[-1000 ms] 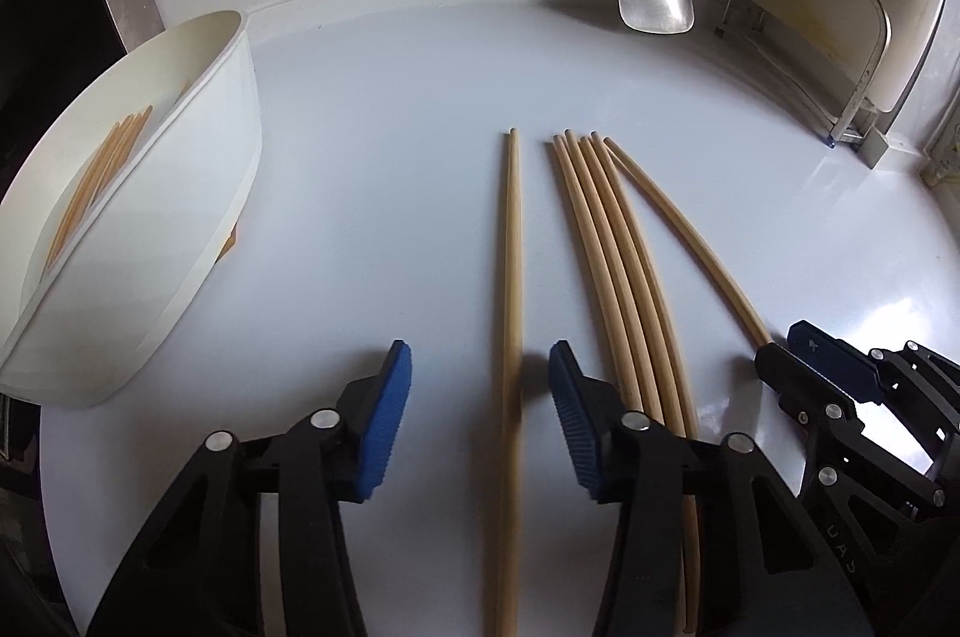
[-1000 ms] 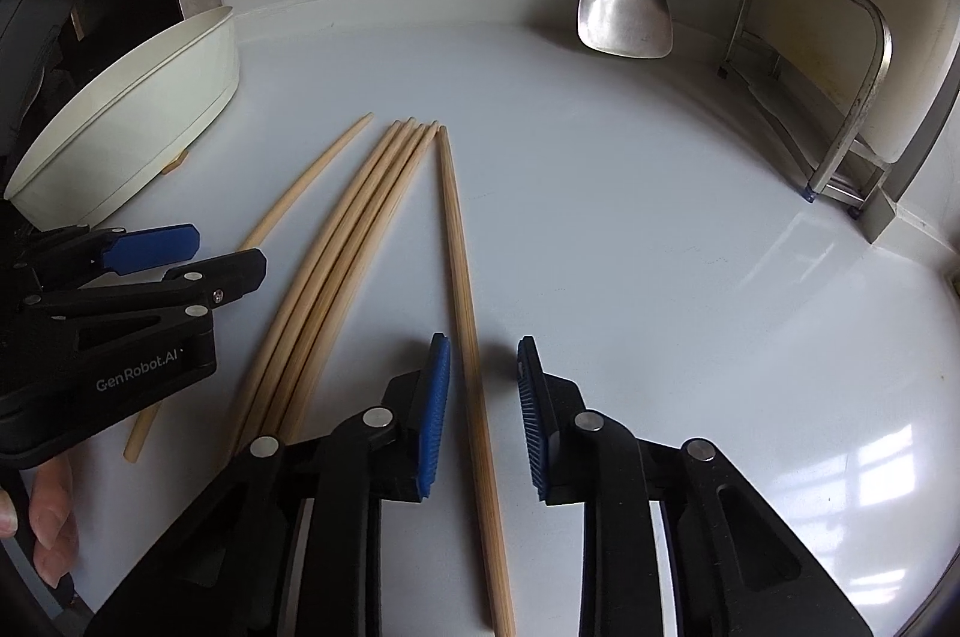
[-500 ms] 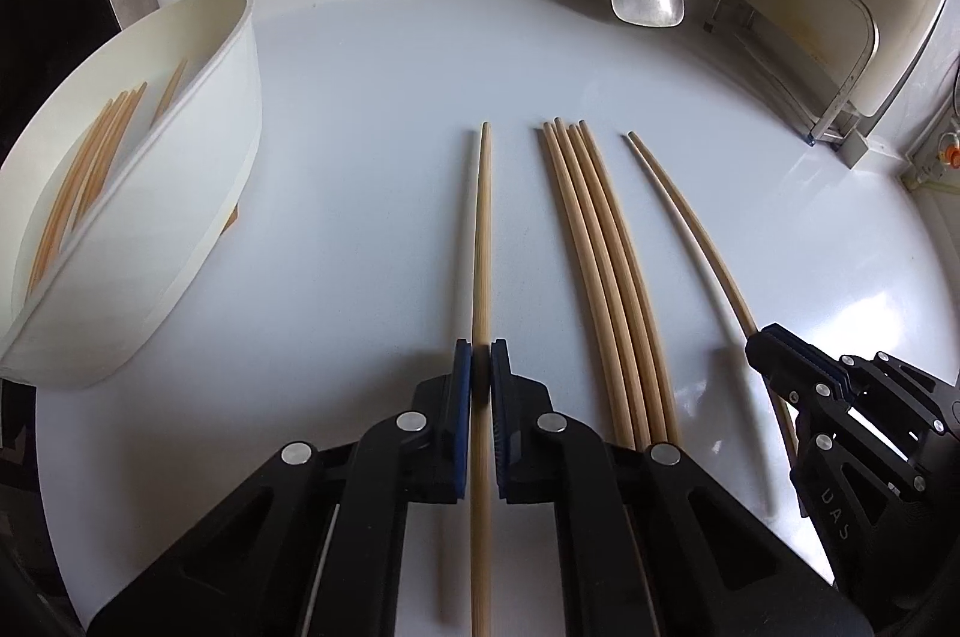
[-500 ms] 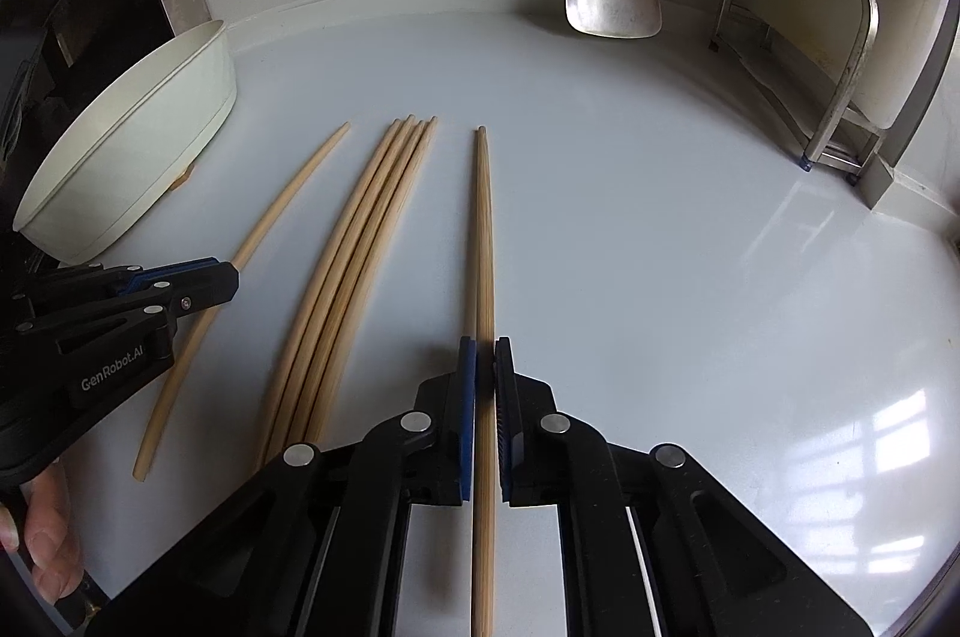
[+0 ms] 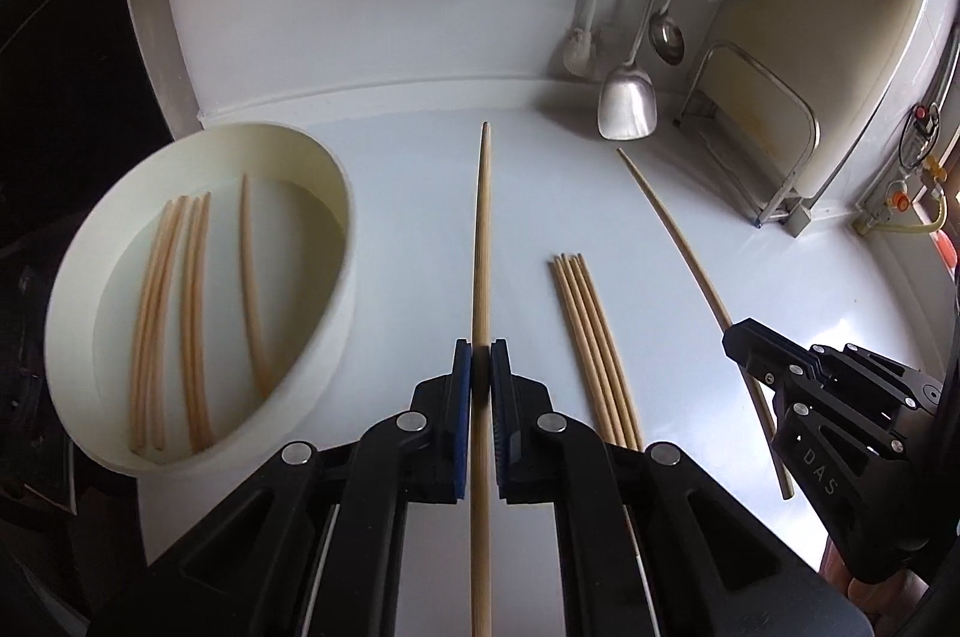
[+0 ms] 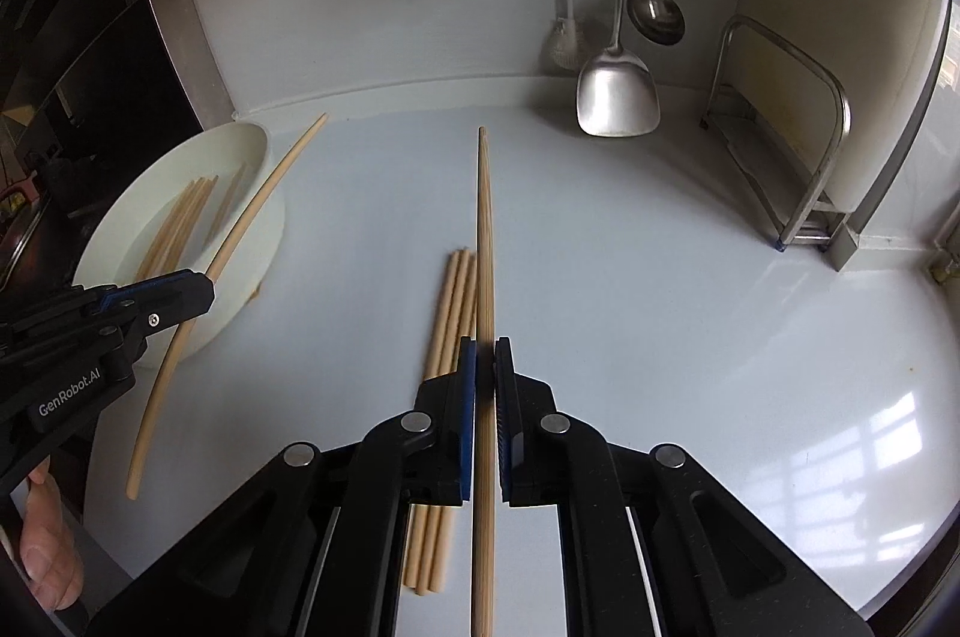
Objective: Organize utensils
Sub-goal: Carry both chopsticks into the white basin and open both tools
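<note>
The bowl (image 5: 198, 289) stands at the left of the counter (image 5: 420, 193), with several chopsticks (image 5: 192, 313) lying in it. The left gripper (image 5: 480, 379) holds one chopstick (image 5: 482, 241) just right of the bowl, a bundle of four chopsticks (image 5: 591, 343) lies on the counter to its right, and the right gripper (image 6: 485, 367) holds another chopstick (image 6: 485, 241) further right. Behind, at the back wall, a spatula (image 5: 627, 96) and ladle (image 5: 666, 30) hang, with a metal rack (image 5: 762, 138) to their right
</note>
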Available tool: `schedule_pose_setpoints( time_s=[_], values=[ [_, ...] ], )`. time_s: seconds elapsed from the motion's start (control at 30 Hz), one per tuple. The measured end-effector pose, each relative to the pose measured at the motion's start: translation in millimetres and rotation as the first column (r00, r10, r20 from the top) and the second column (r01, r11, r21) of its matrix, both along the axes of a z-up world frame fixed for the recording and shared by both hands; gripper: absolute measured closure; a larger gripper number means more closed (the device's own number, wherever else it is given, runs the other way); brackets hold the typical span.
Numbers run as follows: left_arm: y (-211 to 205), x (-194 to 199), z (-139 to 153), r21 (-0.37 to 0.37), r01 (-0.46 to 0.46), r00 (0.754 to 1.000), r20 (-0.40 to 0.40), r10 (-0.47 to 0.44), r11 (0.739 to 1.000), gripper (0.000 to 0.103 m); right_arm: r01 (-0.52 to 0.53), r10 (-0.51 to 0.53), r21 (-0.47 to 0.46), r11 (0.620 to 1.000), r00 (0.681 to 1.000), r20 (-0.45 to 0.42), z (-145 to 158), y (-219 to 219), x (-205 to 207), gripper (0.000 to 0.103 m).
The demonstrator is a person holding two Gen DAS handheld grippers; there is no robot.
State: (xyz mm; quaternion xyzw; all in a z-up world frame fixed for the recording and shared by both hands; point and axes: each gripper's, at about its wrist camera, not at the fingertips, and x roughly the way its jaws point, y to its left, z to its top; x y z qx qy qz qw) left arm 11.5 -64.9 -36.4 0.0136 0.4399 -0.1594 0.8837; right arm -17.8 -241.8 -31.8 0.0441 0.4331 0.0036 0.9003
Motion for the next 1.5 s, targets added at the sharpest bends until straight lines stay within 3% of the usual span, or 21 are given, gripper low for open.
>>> schedule_pose_setpoints(
  time_s=[0.27,0.4,0.6,0.8,1.07,1.37,1.5],
  values=[
    [89,21,34,0.016,-0.092,0.995,0.051,0.091,0.996,0.096,-0.104,0.104,-0.003,0.995,0.991,0.083,46,86,37,0.097],
    [131,34,31,0.021,-0.144,0.989,0.045,0.143,0.989,0.096,-0.162,0.160,0.018,0.987,0.983,0.093,51,131,60,0.097],
    [176,58,4,0.039,-0.182,0.983,-0.015,0.182,0.983,0.096,-0.219,0.218,0.038,0.975,0.975,0.042,34,188,96,0.097],
    [197,81,-30,0.048,-0.188,0.977,-0.090,0.191,0.981,0.096,-0.227,0.235,0.112,0.967,0.969,-0.070,2,222,135,0.097],
    [203,112,-58,0.063,-0.182,0.969,-0.156,0.190,0.981,0.096,-0.208,0.235,0.146,0.967,0.952,-0.198,-33,246,170,0.097],
    [201,138,-69,0.067,-0.179,0.962,-0.198,0.189,0.982,0.096,-0.173,0.209,0.160,0.972,0.946,-0.247,-48,247,185,0.097],
    [206,138,-69,0.030,-0.182,0.960,-0.212,0.184,0.983,0.082,-0.168,0.206,0.169,0.971,0.947,-0.247,-48,242,188,0.096]
  ],
)
